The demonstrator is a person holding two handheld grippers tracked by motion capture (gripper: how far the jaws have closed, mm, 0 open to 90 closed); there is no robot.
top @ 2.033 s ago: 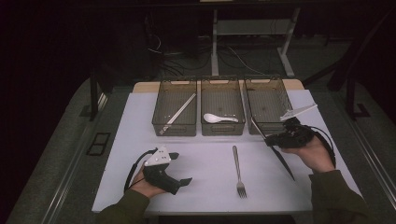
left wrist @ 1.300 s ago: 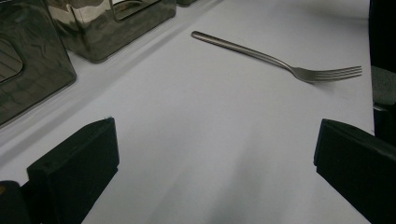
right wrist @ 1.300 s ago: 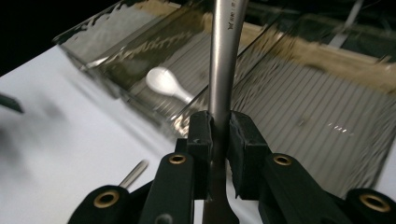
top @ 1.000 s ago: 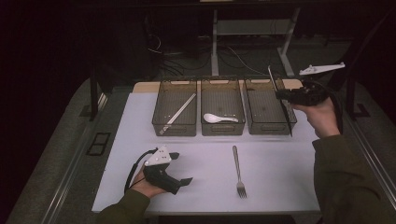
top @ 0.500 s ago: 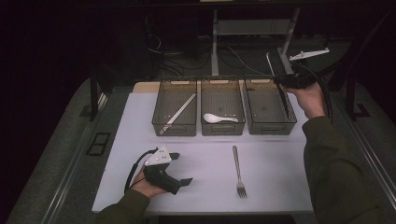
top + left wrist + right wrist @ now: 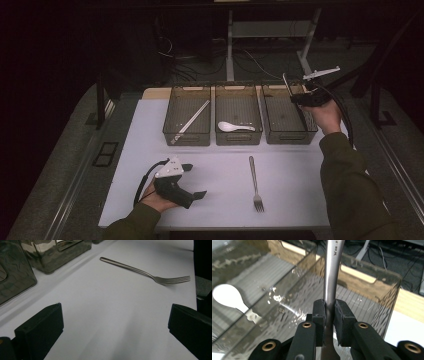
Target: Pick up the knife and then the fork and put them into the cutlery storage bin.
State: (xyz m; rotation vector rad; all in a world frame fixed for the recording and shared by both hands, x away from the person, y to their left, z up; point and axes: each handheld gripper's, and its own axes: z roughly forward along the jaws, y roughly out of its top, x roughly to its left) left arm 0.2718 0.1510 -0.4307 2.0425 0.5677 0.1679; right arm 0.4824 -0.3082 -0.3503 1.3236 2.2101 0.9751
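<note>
I see right bin (image 6: 289, 117), clear smoky plastic | right gripper (image 6: 329, 315) over it, clamped on slim steel utensil handle (image 6: 332, 272), shiny, upright | left gripper (image 6: 112, 322) jaws apart near fork (image 6: 147, 272).

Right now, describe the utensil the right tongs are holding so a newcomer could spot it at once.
Start at the row of three clear bins at the table's far edge and go to the right bin. Over its far right corner, the right tongs clamp a metal utensil. Unlike the fork on the sheet, it is held up in the air.
</note>
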